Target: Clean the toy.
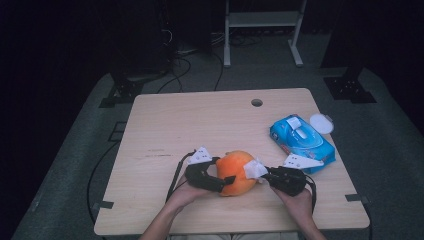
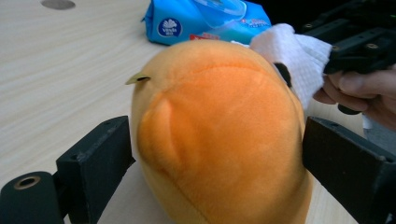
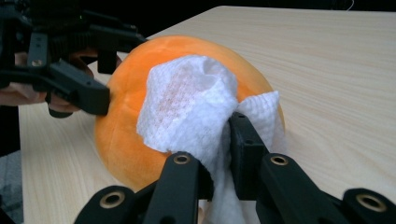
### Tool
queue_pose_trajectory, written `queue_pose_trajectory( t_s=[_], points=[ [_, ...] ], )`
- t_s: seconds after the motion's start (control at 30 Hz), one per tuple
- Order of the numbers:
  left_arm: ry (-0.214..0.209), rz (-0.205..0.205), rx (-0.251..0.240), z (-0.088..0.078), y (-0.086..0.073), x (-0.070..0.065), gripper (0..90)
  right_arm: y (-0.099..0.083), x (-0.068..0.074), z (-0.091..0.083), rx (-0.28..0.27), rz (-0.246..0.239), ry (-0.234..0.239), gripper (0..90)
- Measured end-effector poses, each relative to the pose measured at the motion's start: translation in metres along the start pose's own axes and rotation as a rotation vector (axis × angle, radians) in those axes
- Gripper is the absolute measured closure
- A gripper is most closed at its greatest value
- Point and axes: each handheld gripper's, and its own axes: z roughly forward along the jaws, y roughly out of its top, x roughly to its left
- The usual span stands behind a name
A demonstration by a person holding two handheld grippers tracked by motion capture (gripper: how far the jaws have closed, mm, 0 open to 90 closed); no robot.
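Orange plush fills my attention: the orange plush toy sits on the pale wooden tabletop near its front edge, between my two grippers. My left gripper grasps the toy around its wide body; in the left gripper view the two black jaws stand far apart with the toy pressed between them, one pad on each flank. A small olive tab pokes out of the plush near its top. No other frame lets me say whether those jaws are moving, so I report only the grip.

My right gripper is clenched on a white wipe. In the right gripper view the jaws are pinched tight on the bunched lower part of the wipe, and the rest of the sheet is spread against the curved side of the toy, touching it. From the left gripper view the wipe shows at the toy's far upper shoulder, with the hand that carries the right gripper just behind it.

Further right on the tabletop lies a blue wipes packet, well apart from the toy, with a round white lid just beside its far corner. A round cable hole sits near the back edge
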Motion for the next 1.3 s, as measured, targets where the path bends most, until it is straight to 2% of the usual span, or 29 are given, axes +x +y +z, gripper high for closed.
queue_pose_trajectory(
  t_s=[0.1, 0.17, 0.27, 0.3, 0.37, 0.43, 0.47, 0.53, 0.57, 0.67, 0.77, 0.8, 0.83, 0.9, 0.93, 1.0, 1.1, 1.23, 1.3],
  points=[
    [-0.004, 0.027, -0.003, -0.001, 0.0, -0.003, 22.1, 0.003, 0.006, 0.001, -0.001, -0.011, 0.001, 80.6],
    [-0.014, 0.052, -0.006, -0.004, 0.004, -0.005, 28.4, 0.007, 0.017, 0.002, -0.023, -0.045, 0.032, 80.6],
    [-0.039, 0.075, -0.034, -0.011, 0.012, -0.01, 31.5, 0.012, 0.027, 0.0, -0.048, -0.086, 0.057, 80.6],
    [-0.043, 0.078, -0.058, -0.015, 0.014, -0.011, 31.7, 0.013, 0.026, -0.001, -0.057, -0.086, 0.06, 80.6],
    [-0.037, 0.087, -0.079, -0.017, 0.015, -0.011, 31.6, 0.012, 0.018, -0.003, -0.055, -0.056, 0.046, 80.6],
    [-0.043, 0.071, -0.086, -0.015, 0.012, -0.01, 23.9, 0.007, 0.011, -0.001, -0.022, -0.037, 0.014, 80.6],
    [-0.043, 0.058, -0.088, -0.013, 0.011, -0.009, 19.6, 0.004, 0.007, 0.0, -0.014, -0.016, 0.017, 80.5],
    [-0.035, 0.059, -0.059, -0.008, 0.01, -0.009, 13.7, 0.001, 0.003, 0.002, -0.014, 0.015, 0.025, 80.5],
    [-0.03, 0.063, -0.059, -0.006, 0.009, -0.01, 13.6, 0.001, 0.004, 0.002, -0.015, 0.009, 0.026, 80.5],
    [-0.007, 0.11, -0.059, -0.005, 0.009, -0.015, 24.0, 0.007, 0.017, 0.001, -0.042, -0.021, 0.05, 80.5],
    [-0.006, 0.125, -0.057, -0.004, 0.01, -0.017, 24.4, 0.013, 0.029, 0.0, -0.07, -0.062, 0.076, 80.4],
    [-0.013, 0.117, -0.057, -0.004, 0.01, -0.016, 22.4, 0.014, 0.029, 0.001, -0.067, -0.07, 0.073, 80.5],
    [-0.025, 0.101, -0.052, -0.005, 0.01, -0.015, 18.7, 0.013, 0.028, 0.001, -0.065, -0.07, 0.072, 80.5],
    [-0.034, 0.095, -0.044, -0.005, 0.011, -0.015, 11.7, 0.009, 0.021, 0.002, -0.056, -0.035, 0.063, 80.5],
    [-0.031, 0.106, -0.043, -0.005, 0.011, -0.017, 11.5, 0.008, 0.018, 0.001, -0.049, -0.025, 0.05, 80.5],
    [-0.018, 0.136, -0.041, -0.003, 0.01, -0.02, 16.7, 0.008, 0.016, 0.0, -0.048, -0.006, 0.047, 80.4],
    [-0.012, 0.187, -0.025, -0.002, 0.011, -0.026, 22.2, 0.013, 0.027, -0.002, -0.07, -0.057, 0.051, 80.4],
    [-0.025, 0.239, -0.022, 0.003, 0.012, -0.036, 23.0, 0.023, 0.048, -0.004, -0.126, -0.134, 0.138, 80.3],
    [-0.013, 0.279, -0.005, 0.005, 0.012, -0.043, 23.0, 0.025, 0.055, -0.002, -0.117, -0.174, 0.138, 80.3]
  ],
)
